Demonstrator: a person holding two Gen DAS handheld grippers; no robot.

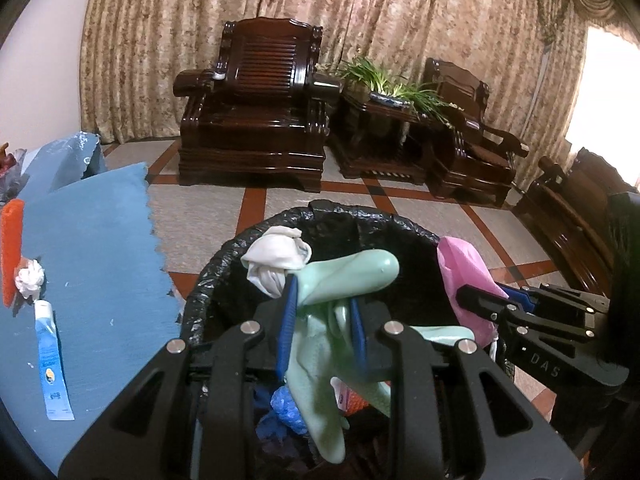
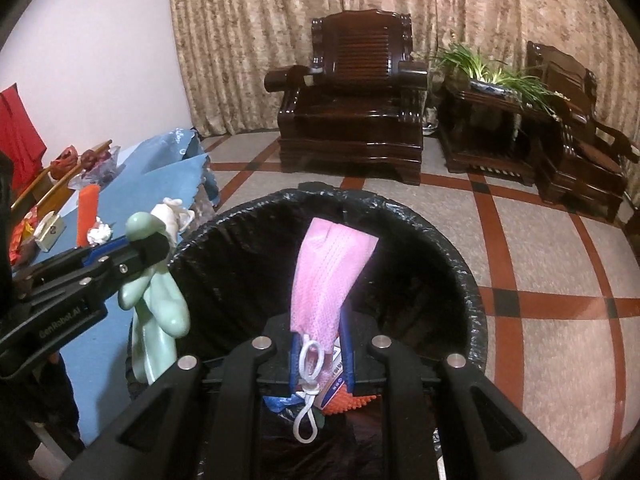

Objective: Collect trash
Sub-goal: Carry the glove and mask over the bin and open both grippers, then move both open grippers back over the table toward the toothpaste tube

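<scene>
Bin (image 1: 224, 264): black bag is lining it; it is standing on the tiled floor (image 1: 208, 208), just to the right of the bench (image 1: 100, 248), and both grippers are hanging over its mouth.
Left gripper (image 1: 322, 312): its blue fingers (image 1: 289, 320) are pinching a pale green rubber glove (image 1: 348, 272), with a white crumpled glove (image 1: 276, 258) bunched at the far tip; the green glove is hanging down into the bin.
Right gripper (image 2: 320, 344): its fingers (image 2: 347, 344) are closing on a pink face mask (image 2: 324, 264); the mask is standing up above the fingers, over the bin opening, and its white ear loop (image 2: 310, 396) is dangling below.
Inside the bin: blue crumpled thing (image 1: 286, 404) and orange spiky thing (image 2: 346, 402) are lying at the bottom, with a printed packet between; what it is I cannot tell.
Bench: blue cover is lying on it; an orange stick-like object (image 1: 10, 252), a white paper wad (image 1: 29, 278) and a toothpaste tube (image 1: 50, 364) are resting on the left part, well apart from the bin.
Far side: two dark wooden armchairs (image 1: 256, 104) are standing before the beige curtain (image 1: 160, 40), with a green plant (image 1: 384, 80) on a low table between them.
</scene>
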